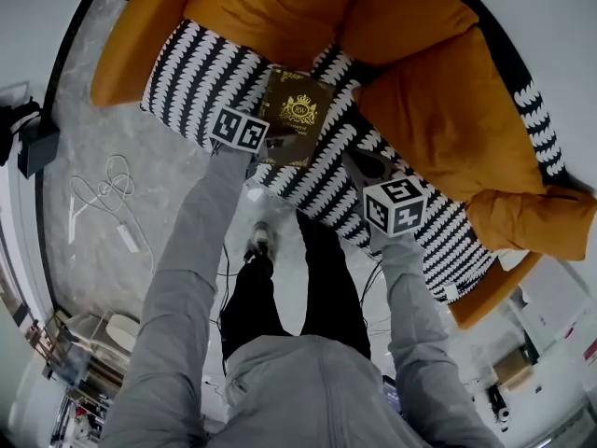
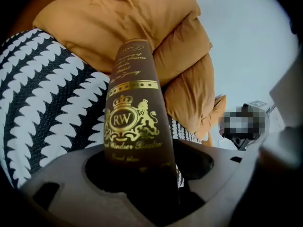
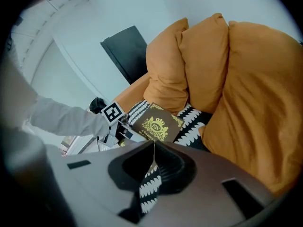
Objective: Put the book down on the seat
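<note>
A brown book with a gold crest (image 1: 297, 115) lies flat on the black-and-white patterned seat cushion (image 1: 191, 77) of an orange armchair. My left gripper (image 1: 270, 144) is at the book's near edge. In the left gripper view the book (image 2: 135, 122) runs between the jaws of the left gripper (image 2: 142, 174), and a sliver of cushion shows beside its right edge, so the pads stand off it. My right gripper (image 1: 360, 168) hovers over the seat to the book's right, shut and empty. In the right gripper view its jaws (image 3: 153, 148) meet, and the book (image 3: 158, 124) lies beyond.
Large orange pillows (image 1: 280, 7) (image 1: 448, 110) crowd the back and right side of the seat. The person's legs and a shoe (image 1: 261, 243) stand on the grey floor in front. White cables (image 1: 103, 194) lie at the left, near a black box (image 1: 33, 143).
</note>
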Tool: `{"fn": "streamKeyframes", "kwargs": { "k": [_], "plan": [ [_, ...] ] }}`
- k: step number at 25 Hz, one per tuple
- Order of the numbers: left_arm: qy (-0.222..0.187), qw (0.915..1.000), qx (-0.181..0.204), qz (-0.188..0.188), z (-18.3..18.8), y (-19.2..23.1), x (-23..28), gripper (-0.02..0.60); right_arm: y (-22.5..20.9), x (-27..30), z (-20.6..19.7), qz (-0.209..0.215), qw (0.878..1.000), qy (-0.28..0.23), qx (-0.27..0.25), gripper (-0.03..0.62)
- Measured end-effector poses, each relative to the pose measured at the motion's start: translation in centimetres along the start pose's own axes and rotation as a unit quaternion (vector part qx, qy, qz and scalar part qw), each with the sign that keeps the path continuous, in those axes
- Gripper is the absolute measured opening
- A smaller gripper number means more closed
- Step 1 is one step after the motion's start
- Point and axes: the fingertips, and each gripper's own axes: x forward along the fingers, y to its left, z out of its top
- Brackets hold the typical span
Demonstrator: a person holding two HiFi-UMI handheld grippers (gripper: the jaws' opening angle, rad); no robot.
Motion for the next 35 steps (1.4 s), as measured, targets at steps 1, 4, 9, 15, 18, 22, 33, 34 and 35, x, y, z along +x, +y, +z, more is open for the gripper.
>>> {"fn": "streamKeyframes", "kwargs": {
  "k": [1, 4, 9, 15, 18, 22, 33, 34, 35],
  "plan": [
    [-0.001, 1.0000, -0.002, 0.005, 0.0, 0.5, 0.0, 0.289, 0.0, 0.1, -0.2, 0.001, 1.000, 0.000, 0.002, 0.031],
    [-0.006, 0.9996, -0.007, 0.026, -0.1, 1.5, -0.1, 0.323, -0.1, -0.1, -0.6, 0.001, 1.000, 0.001, 0.005, 0.031],
    [-0.020, 0.9980, -0.035, 0.048, -0.5, 3.1, -1.2, 0.357, 0.8, -0.2, -0.7, 0.012, 1.000, 0.010, 0.002, 0.029],
    [-0.070, 0.9925, -0.090, 0.046, -0.8, 5.8, -3.9, 0.365, 2.6, 0.9, -0.5, 0.026, 0.999, 0.019, -0.011, 0.030],
    [-0.083, 0.9891, -0.108, 0.056, -1.3, 6.7, -4.4, 0.365, 2.3, 0.7, -0.9, 0.030, 0.999, 0.020, -0.012, 0.031],
    [-0.081, 0.9880, -0.109, 0.073, -1.9, 7.6, -5.3, 0.365, 1.9, 0.4, -1.0, 0.031, 0.999, 0.020, -0.015, 0.031],
    [-0.069, 0.9881, -0.103, 0.091, -4.8, 6.0, -8.5, 0.364, 3.6, -1.0, 1.6, 0.024, 0.999, 0.012, -0.027, 0.030],
    [-0.073, 0.9879, -0.100, 0.093, -4.9, 5.5, -9.0, 0.364, 3.9, -1.4, 2.1, 0.022, 0.999, 0.008, -0.029, 0.031],
    [-0.079, 0.9876, -0.096, 0.096, -5.0, 5.0, -9.6, 0.364, 4.2, -1.7, 2.5, 0.020, 0.999, 0.003, -0.030, 0.029]
  ]
}}
